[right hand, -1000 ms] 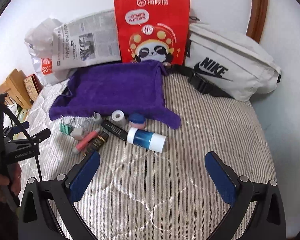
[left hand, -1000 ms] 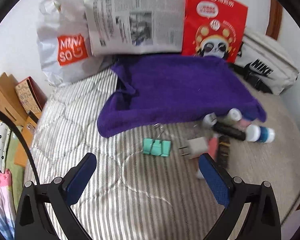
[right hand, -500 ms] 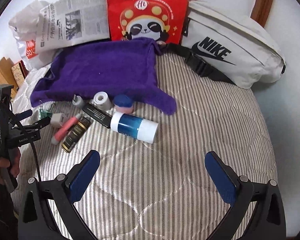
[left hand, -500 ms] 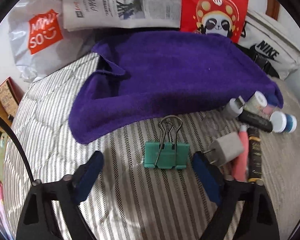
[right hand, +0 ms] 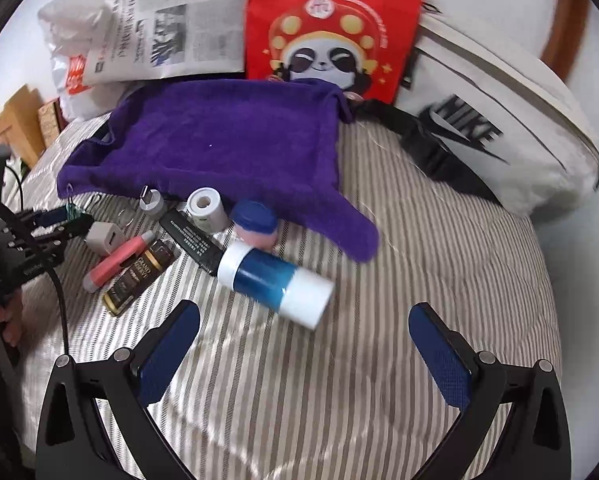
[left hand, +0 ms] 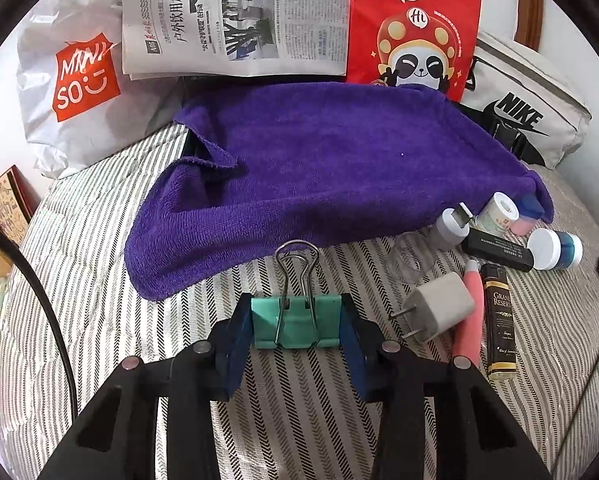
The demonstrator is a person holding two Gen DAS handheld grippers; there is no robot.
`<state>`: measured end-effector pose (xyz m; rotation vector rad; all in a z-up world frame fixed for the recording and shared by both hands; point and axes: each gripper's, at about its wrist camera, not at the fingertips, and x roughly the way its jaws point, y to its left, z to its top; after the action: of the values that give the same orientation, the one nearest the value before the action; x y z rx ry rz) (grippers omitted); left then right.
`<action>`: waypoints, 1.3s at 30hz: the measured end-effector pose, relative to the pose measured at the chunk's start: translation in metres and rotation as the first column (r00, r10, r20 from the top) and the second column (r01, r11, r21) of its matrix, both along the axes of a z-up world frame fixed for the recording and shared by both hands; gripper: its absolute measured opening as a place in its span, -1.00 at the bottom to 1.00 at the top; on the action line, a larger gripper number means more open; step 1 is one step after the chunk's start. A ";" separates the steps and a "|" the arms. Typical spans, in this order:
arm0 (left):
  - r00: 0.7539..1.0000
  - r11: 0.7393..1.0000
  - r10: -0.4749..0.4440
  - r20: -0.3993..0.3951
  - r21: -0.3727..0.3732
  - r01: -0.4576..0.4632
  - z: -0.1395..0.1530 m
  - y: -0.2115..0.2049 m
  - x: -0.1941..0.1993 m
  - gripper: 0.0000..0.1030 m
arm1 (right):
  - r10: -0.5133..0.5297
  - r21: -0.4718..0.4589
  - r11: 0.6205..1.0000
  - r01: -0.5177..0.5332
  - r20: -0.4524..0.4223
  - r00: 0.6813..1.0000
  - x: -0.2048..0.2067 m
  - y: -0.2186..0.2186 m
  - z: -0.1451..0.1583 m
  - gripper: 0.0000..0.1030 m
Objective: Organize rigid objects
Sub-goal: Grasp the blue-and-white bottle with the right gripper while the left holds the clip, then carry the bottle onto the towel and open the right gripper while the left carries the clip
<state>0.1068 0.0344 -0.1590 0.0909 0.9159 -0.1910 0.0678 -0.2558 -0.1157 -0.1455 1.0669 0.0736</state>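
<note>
The bed point(left hand: 99, 320), under its striped quilt, carries everything. A purple towel point(left hand: 339, 168) lies spread across its far half, with a newspaper point(left hand: 235, 16), a red paper bag point(left hand: 415, 28) and a white waist bag point(left hand: 531, 108) propped behind it.

The rigid objects lie in a loose cluster along the towel's near edge: a blue-and-white bottle point(right hand: 275, 276), a black tube point(right hand: 191, 236), a pink tube point(right hand: 119, 260), a dark sachet point(right hand: 139, 276) and a white charger plug point(left hand: 439, 308).

Your left tongs point(left hand: 295, 326) have just been closing, and their pads now press both ends of the green binder clip point(left hand: 295, 322), which rests on the quilt just left of the charger. Your right tongs point(right hand: 303, 356) stand wide with nothing between them, poised just short of the bottle.

I judge the step in hand to be the first pick-up. Next, lift the clip straight up; the charger's prongs sit near the right pad. The right tongs must advance to straddle the bottle, which may roll.
</note>
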 end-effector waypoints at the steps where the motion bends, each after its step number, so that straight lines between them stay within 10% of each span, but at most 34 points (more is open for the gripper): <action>1: 1.000 1.000 0.000 -0.001 -0.002 0.000 0.000 0.000 0.000 -0.24 | 0.011 -0.014 1.000 -0.011 0.003 1.000 0.002 0.001 -0.003 0.99; 11: 1.000 1.000 0.001 -0.001 -0.005 -0.001 -0.001 0.000 0.000 -0.23 | 0.196 -0.091 0.977 -0.195 0.008 0.981 0.022 0.010 -0.041 0.96; 17: 1.000 1.000 0.001 -0.001 -0.004 -0.001 -0.001 0.000 0.001 -0.23 | 0.221 0.000 0.975 -0.221 0.036 0.975 0.011 0.010 -0.038 0.09; 31: 1.000 1.000 0.002 -0.001 -0.002 -0.002 -0.001 0.000 0.001 -0.23 | 0.206 0.126 0.974 -0.189 -0.129 0.970 0.014 -0.002 -0.042 -0.27; 39: 1.000 1.000 0.003 0.000 -0.001 -0.003 -0.001 0.000 0.000 -0.23 | 0.167 0.149 0.976 -0.160 -0.038 0.985 0.016 0.010 -0.048 -0.22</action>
<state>0.1072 0.0344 -0.1596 0.0884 0.9163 -0.1892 0.0834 -0.2453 -0.1639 -0.1000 1.0940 0.3045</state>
